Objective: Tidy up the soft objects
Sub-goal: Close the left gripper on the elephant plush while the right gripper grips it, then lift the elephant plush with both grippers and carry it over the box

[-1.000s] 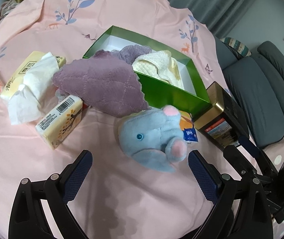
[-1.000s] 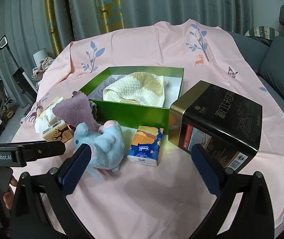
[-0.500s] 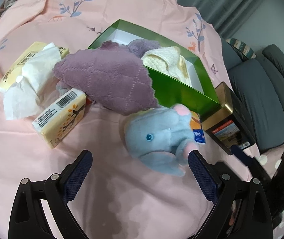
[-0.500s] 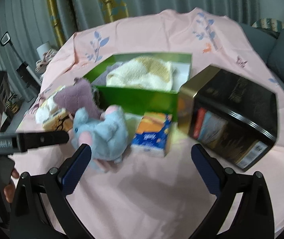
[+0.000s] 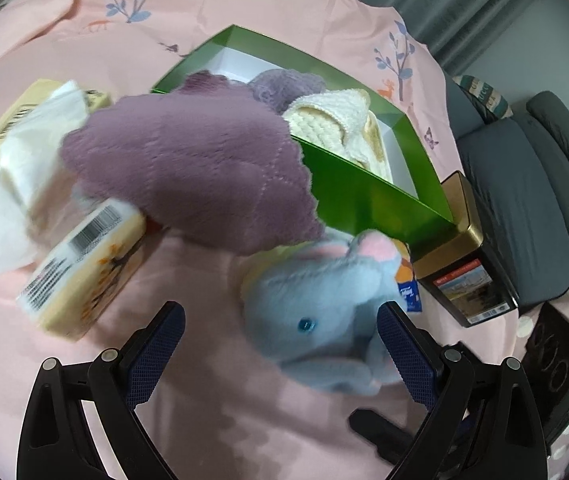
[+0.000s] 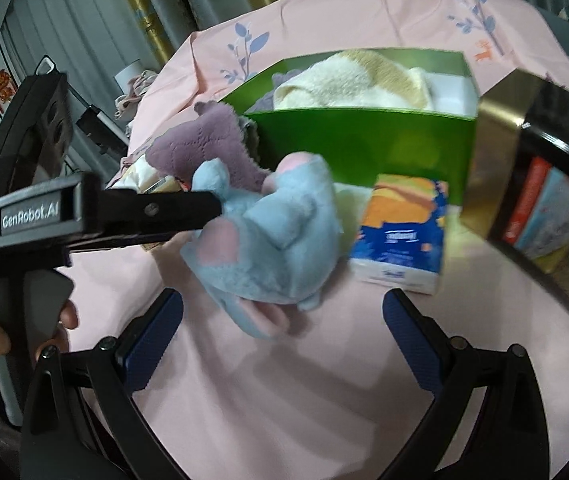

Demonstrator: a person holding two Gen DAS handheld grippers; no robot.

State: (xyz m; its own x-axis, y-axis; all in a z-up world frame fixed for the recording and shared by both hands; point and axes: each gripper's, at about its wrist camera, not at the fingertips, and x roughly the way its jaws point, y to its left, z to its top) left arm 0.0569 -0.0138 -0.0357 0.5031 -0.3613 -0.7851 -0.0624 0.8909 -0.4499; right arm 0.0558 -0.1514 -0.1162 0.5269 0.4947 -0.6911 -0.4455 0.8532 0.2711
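A light blue plush elephant (image 5: pixel 324 320) with pink ears and a shiny blue eye lay on its side on the pink cloth, near the front of the scene. Just behind it, a purple quilted cloth (image 5: pixel 200 176) with a scalloped edge draped over the near left corner of the green box (image 5: pixel 364 204), spilling outward. Inside the box a cream waffle-textured towel (image 5: pixel 332 120) lay folded, with a bundled lavender knit piece (image 5: pixel 284 84) touching it on the left.
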